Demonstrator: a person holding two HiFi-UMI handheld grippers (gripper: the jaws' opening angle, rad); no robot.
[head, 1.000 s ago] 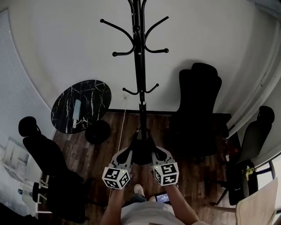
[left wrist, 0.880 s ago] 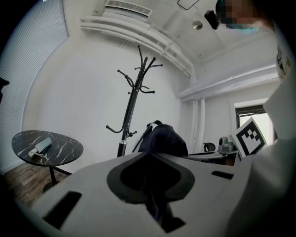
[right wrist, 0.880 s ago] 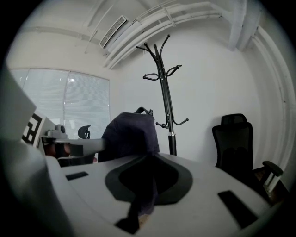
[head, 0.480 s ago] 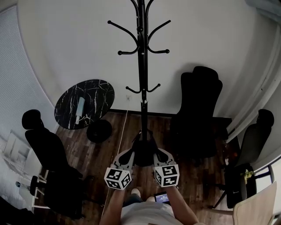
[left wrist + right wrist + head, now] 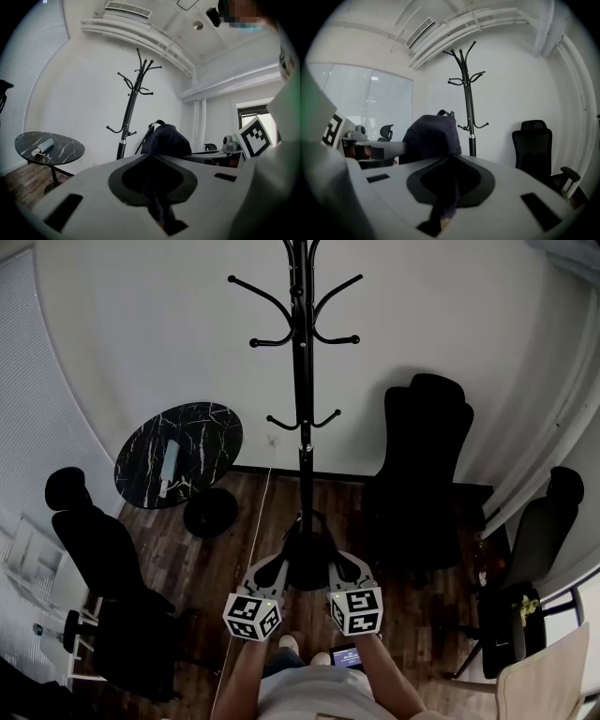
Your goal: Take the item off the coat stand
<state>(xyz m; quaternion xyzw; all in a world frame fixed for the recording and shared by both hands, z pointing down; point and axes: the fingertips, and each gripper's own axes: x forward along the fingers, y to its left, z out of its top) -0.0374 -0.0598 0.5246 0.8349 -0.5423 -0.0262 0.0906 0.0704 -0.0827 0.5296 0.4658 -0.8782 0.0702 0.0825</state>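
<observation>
We record, near to far:

- One right gripper (image 5: pixel 449 160), grey, two-jaw. Its jaws are drawn together on a fold of cloth that runs down the seam between them.
- One dark navy fabric item (image 5: pixel 433 136), rounded, with a small black loop on top. It bulks just beyond the jaw tips.
- One left gripper (image 5: pixel 393 148), grey, with a black-and-white marker cube. It meets the item's left side.
- One black metal coat stand (image 5: pixel 468 98), upright behind the item.
- One black high-backed office chair (image 5: pixel 532 143), at the right, near the white wall (image 5: pixel 511 79).
- One set of white slatted blinds (image 5: pixel 370 103), at the left.
</observation>
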